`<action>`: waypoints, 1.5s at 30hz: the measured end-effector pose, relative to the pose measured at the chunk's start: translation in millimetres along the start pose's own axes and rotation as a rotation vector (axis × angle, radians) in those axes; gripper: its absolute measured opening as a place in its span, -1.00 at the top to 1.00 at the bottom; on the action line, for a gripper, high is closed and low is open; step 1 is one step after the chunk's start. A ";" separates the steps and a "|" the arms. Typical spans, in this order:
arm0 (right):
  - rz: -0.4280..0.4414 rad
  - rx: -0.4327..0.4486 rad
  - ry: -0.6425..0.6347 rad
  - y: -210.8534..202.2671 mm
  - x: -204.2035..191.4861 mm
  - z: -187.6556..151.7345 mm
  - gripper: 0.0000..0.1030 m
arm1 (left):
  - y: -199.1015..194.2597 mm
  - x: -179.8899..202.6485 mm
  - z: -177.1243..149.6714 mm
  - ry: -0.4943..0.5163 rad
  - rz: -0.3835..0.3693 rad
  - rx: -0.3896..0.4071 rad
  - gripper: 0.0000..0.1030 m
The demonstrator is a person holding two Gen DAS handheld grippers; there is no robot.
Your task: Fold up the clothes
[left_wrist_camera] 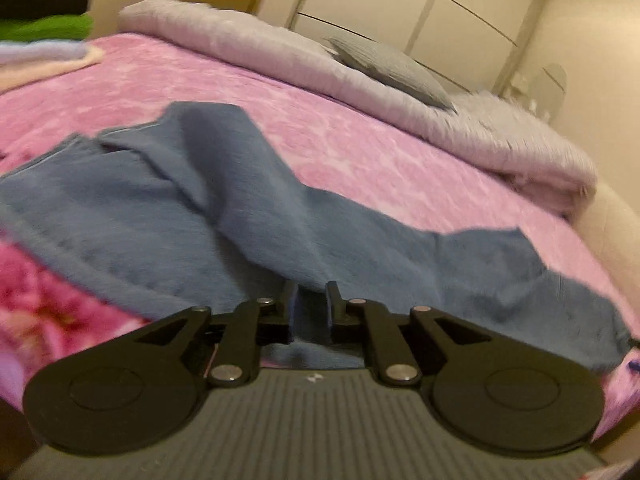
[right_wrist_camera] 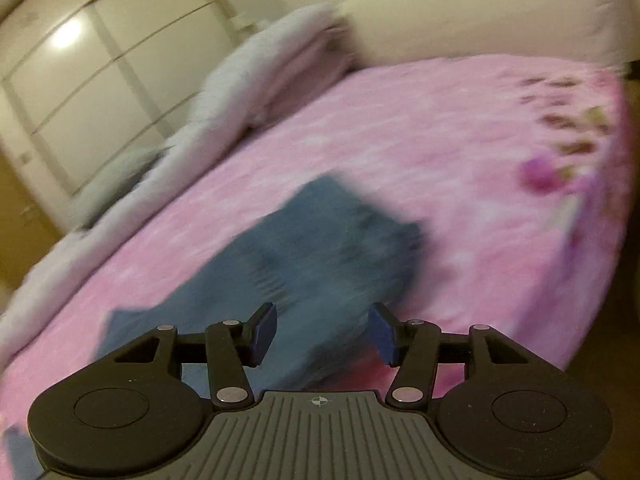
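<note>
A blue garment [left_wrist_camera: 224, 208] lies spread and rumpled on the pink bedspread [left_wrist_camera: 360, 144]. My left gripper [left_wrist_camera: 311, 306] is shut on a raised fold of the garment's near edge. In the right wrist view the same blue garment [right_wrist_camera: 320, 248] lies on the pink bedspread [right_wrist_camera: 440, 132], blurred by motion. My right gripper [right_wrist_camera: 323, 334] is open and empty just above the garment's near part.
A rolled pale duvet [left_wrist_camera: 400, 92] and a grey pillow [left_wrist_camera: 392, 68] lie along the bed's far side. A stack of folded clothes [left_wrist_camera: 44, 36] sits at the far left. White wardrobe doors [right_wrist_camera: 80, 80] stand behind the bed.
</note>
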State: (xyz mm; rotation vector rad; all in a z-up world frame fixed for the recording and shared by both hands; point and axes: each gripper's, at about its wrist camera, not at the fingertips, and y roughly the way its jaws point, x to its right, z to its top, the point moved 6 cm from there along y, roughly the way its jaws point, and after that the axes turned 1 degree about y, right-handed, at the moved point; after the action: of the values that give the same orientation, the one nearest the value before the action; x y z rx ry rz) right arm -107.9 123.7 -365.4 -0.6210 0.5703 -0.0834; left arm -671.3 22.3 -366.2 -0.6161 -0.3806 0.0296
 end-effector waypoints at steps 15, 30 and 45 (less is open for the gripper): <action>0.283 -0.361 -0.225 44.8 -183.3 -128.5 -0.06 | -22.3 -94.4 26.1 -0.138 0.207 -0.134 0.62; 0.257 -0.386 -0.376 109.6 -234.9 -162.3 -0.06 | 45.3 -138.3 74.9 -0.532 0.027 -0.021 0.59; 0.276 -0.387 -0.380 115.4 -234.9 -159.6 -0.06 | 50.2 -139.5 129.3 -0.423 -0.005 0.252 1.00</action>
State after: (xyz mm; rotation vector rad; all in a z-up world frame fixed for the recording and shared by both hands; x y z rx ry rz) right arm -401.1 190.2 -424.8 -0.9019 0.2977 0.4067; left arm -842.9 116.2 -345.2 -0.3553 -0.7750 0.2027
